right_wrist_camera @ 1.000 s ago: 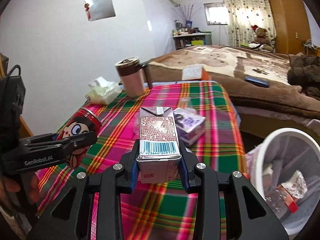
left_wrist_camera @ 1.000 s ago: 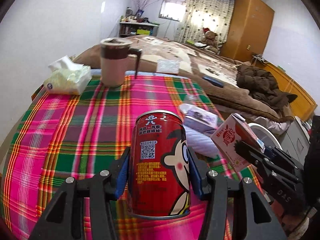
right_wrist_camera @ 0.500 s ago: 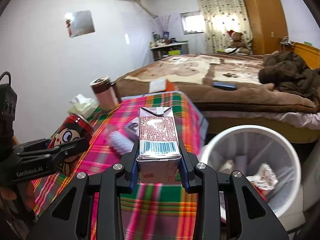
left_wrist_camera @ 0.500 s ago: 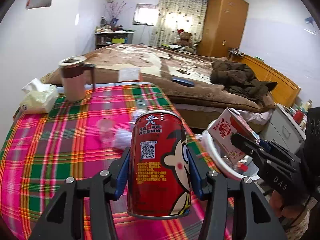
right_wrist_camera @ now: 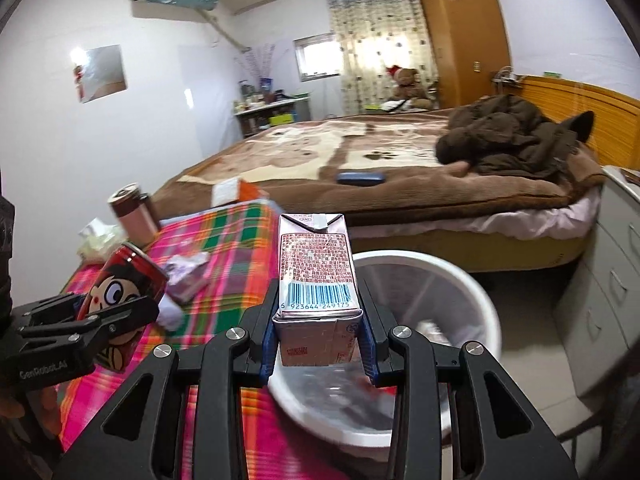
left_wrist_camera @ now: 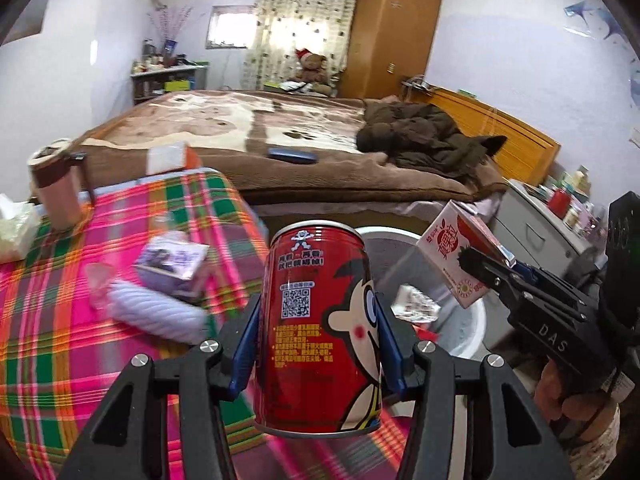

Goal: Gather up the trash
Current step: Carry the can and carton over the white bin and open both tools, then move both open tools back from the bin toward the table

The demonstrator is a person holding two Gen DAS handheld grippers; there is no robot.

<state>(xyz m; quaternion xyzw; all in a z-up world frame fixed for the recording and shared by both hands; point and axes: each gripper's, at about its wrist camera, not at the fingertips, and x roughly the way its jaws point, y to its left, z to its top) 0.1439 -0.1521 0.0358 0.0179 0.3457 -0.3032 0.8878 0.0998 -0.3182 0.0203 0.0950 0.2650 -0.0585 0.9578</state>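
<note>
The left tongs [left_wrist_camera: 318,344] pinch a glossy red cylindrical can [left_wrist_camera: 318,328] upright; the right tongs [right_wrist_camera: 318,328] pinch a boxy paper carton [right_wrist_camera: 316,280] above the round white bin [right_wrist_camera: 480,308]. Beside it, the table [left_wrist_camera: 60,340] wears bright plaid cloth, a brown-blanketed bed [left_wrist_camera: 260,132] beyond.

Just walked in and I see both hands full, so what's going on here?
A person is clearing trash off the plaid table. The left gripper clamps a red drink can; the right gripper clamps a small drink carton. Both are held up near the white trash bin beside the table, nothing dropped yet. A purple wrapper remains on the table.
</note>
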